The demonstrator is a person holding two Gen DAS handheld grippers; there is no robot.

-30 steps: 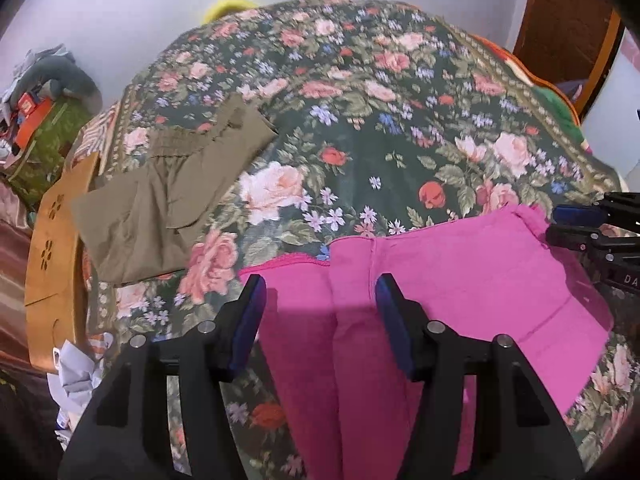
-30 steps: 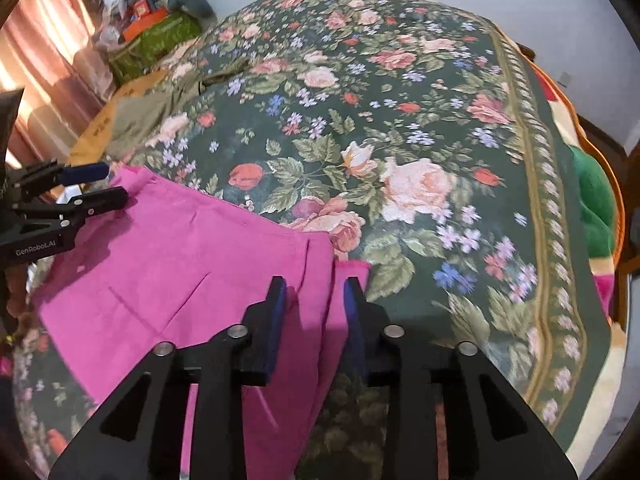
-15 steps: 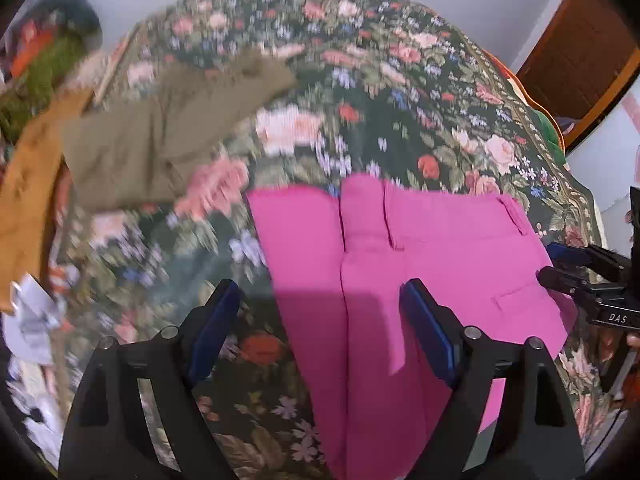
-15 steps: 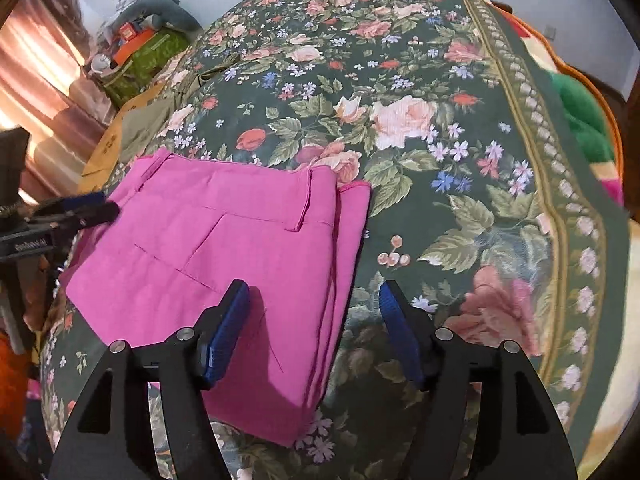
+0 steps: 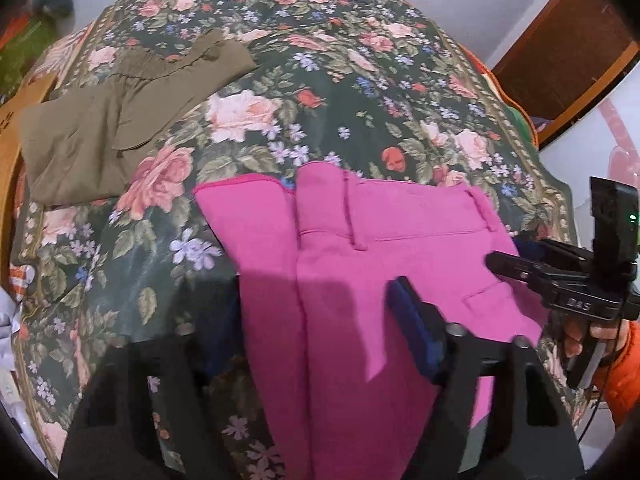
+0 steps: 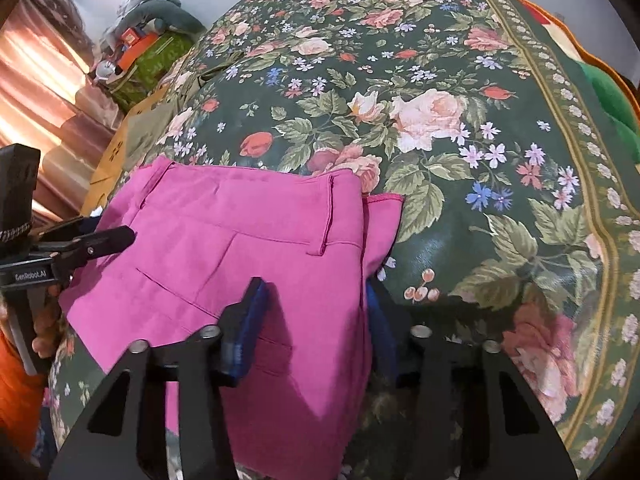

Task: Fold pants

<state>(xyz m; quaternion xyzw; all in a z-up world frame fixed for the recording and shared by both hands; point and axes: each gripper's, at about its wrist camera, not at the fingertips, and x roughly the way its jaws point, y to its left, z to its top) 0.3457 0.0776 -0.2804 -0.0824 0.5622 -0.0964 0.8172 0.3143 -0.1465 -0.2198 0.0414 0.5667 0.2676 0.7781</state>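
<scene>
Folded pink pants (image 5: 360, 264) lie on the floral bedspread (image 5: 320, 92), waistband toward the far side; they also show in the right wrist view (image 6: 248, 248). My left gripper (image 5: 312, 332) is open, its fingers straddling the near left part of the pants, low over the cloth. My right gripper (image 6: 312, 328) is open, straddling the near right edge of the pants. Each gripper shows in the other's view, the right gripper (image 5: 520, 260) at the pants' right side, the left gripper (image 6: 100, 240) at their left side.
Folded olive-green pants (image 5: 116, 120) lie at the far left of the bed. A wooden board (image 5: 12, 140) sits at the bed's left edge. Clutter (image 6: 140, 48) sits beyond the bed by curtains. A wooden door (image 5: 568, 52) stands at the right.
Both grippers opened wide, letting go of the pink pants, and pulled back toward the near end. The pants now lie flat, folded on the bed.
</scene>
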